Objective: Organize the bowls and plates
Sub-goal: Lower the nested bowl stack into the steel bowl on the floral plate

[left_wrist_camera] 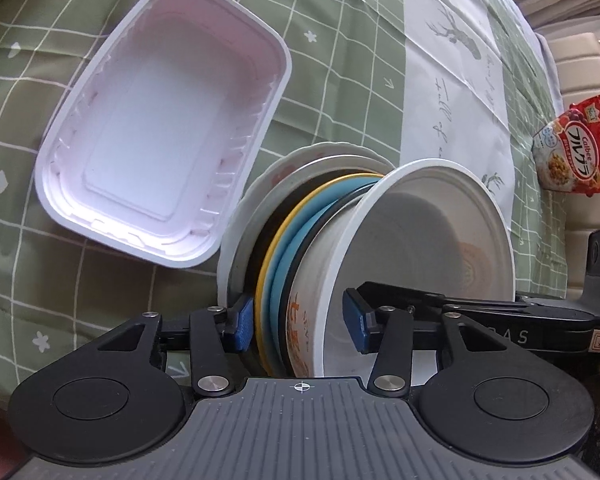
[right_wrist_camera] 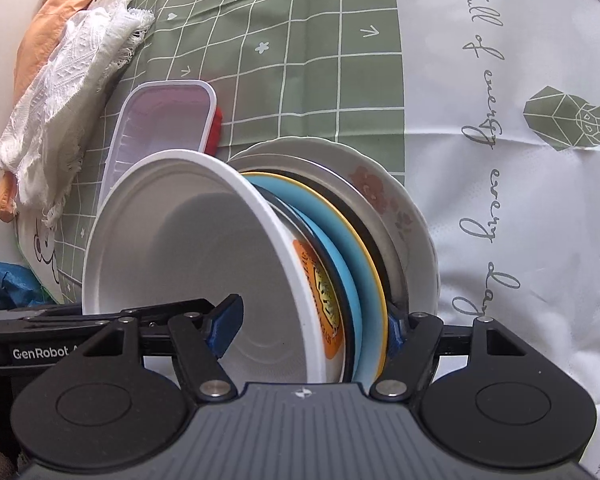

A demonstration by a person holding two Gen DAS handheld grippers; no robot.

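Note:
A stack of dishes sits between both grippers: a white paper bowl (left_wrist_camera: 432,224) with orange print, nested in blue plates with a yellow rim (left_wrist_camera: 296,216), above a white floral plate (left_wrist_camera: 260,184). My left gripper (left_wrist_camera: 298,328) straddles the stack's near edge, one blue pad under the plates and one inside the bowl. My right gripper (right_wrist_camera: 314,328) holds the same stack (right_wrist_camera: 340,248) from the opposite side, one pad inside the bowl (right_wrist_camera: 188,232) and one under the plates. Both jaws look closed on the stack. The floral plate (right_wrist_camera: 384,192) shows behind.
A white rectangular plastic tray (left_wrist_camera: 156,128) lies on the green checked tablecloth (left_wrist_camera: 340,40) to the left of the stack; it also shows in the right wrist view (right_wrist_camera: 164,120). A cereal packet (left_wrist_camera: 572,152) is at the right. White and orange cloths (right_wrist_camera: 60,88) lie at the table's left edge.

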